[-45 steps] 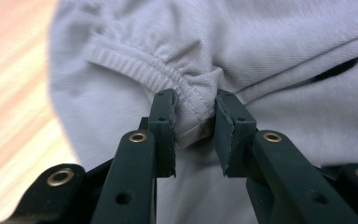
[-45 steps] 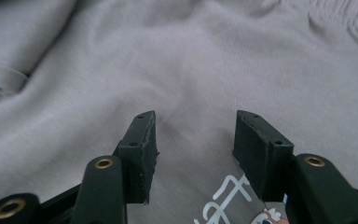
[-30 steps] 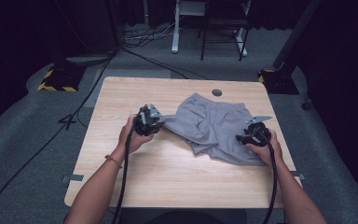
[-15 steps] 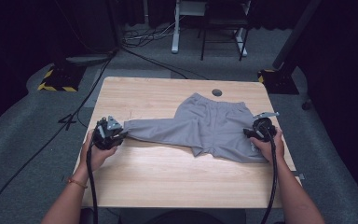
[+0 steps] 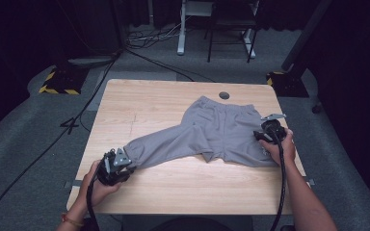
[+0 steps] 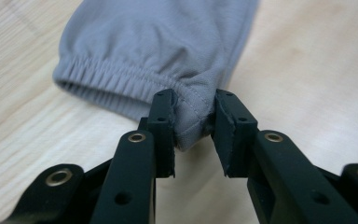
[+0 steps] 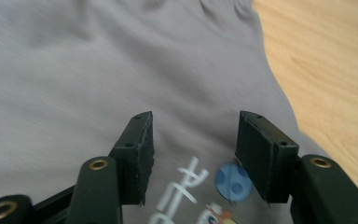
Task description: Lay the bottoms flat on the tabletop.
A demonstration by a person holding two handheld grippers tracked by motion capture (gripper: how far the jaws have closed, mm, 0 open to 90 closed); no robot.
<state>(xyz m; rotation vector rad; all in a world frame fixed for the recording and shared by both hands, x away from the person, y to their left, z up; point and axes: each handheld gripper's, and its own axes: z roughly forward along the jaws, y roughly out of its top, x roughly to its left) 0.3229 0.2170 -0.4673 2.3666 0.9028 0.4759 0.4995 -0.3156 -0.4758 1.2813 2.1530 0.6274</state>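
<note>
Pants: grey sweatpants [image 5: 221, 132] lie on the tabletop [image 5: 149, 101], one leg pulled out flat | left gripper [image 6: 193, 119]: fingers loosening, cuff between them | right gripper [image 7: 193, 154]: fingers released above the fabric | left: second leg not yet spread.

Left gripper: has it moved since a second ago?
Yes. The left gripper has gone from mid-table toward the table's near-left corner, dragging the trouser leg; its jaws have just been opening, cuff between them.

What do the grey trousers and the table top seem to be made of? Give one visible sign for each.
Grey trousers: probably a soft knit jersey with a matt finish; the cuff is gathered by elastic and the cloth folds limply. Table: pale wood or a wood-look laminate, smooth, with straight grain lines; which of the two cannot be told.
</note>
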